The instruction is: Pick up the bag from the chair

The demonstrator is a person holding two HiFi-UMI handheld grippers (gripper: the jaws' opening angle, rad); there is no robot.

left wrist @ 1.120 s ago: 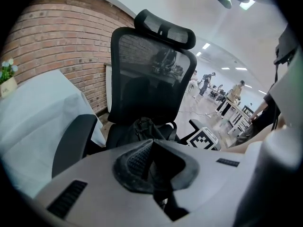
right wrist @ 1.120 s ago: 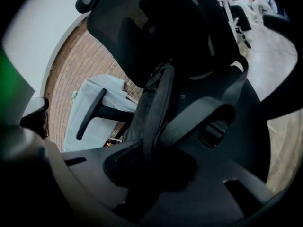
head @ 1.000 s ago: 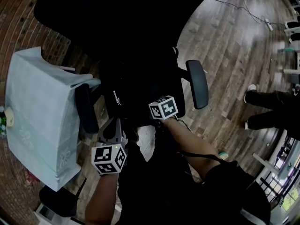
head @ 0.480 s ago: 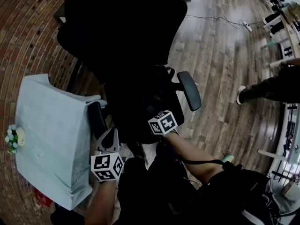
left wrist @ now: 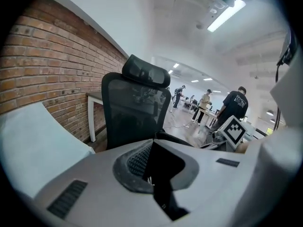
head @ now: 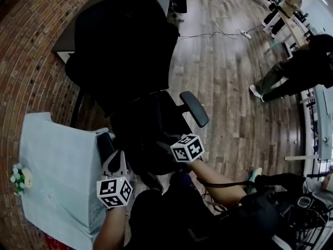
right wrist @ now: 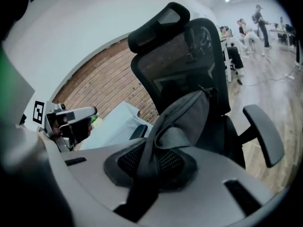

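We clench the right gripper (right wrist: 151, 163) on the strap (right wrist: 174, 138) of the bag (right wrist: 191, 115) above the chair (right wrist: 189, 46), ready to lift; the left gripper (left wrist: 155, 165) hangs parted, empty.

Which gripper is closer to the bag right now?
Right. The right gripper has its jaws closed on the bag's grey strap. The left gripper is off to the bag's left, beside the chair's armrest.
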